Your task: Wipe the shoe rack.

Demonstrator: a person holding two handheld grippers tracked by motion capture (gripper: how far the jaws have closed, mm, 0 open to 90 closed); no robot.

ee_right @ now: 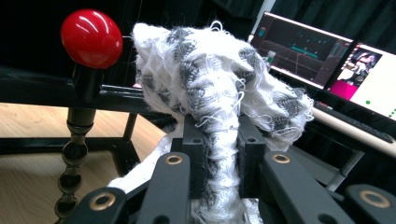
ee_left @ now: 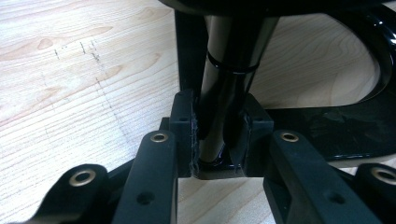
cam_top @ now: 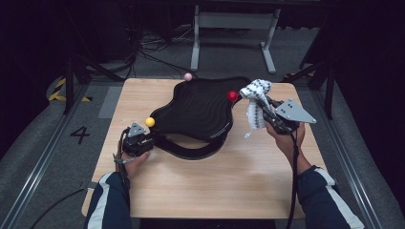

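Two grippers busy: left gripper (cam_top: 138,140) clamped on a black post (ee_left: 224,93) of the rack (cam_top: 200,112) near the yellow knob (cam_top: 150,122), low over the worktop (cam_top: 205,186); right gripper (cam_top: 267,112) pinching a white-and-grey knitted sock (cam_top: 255,102), held up just beside the red knob (cam_top: 232,96) at the rack's far right corner. Likely next: hanging the sock over that peg. Possible snags: loose loops catching on the jaws' edges, a limp sock sliding off the smooth knob, or a tipped rack if the left clamp slackens.
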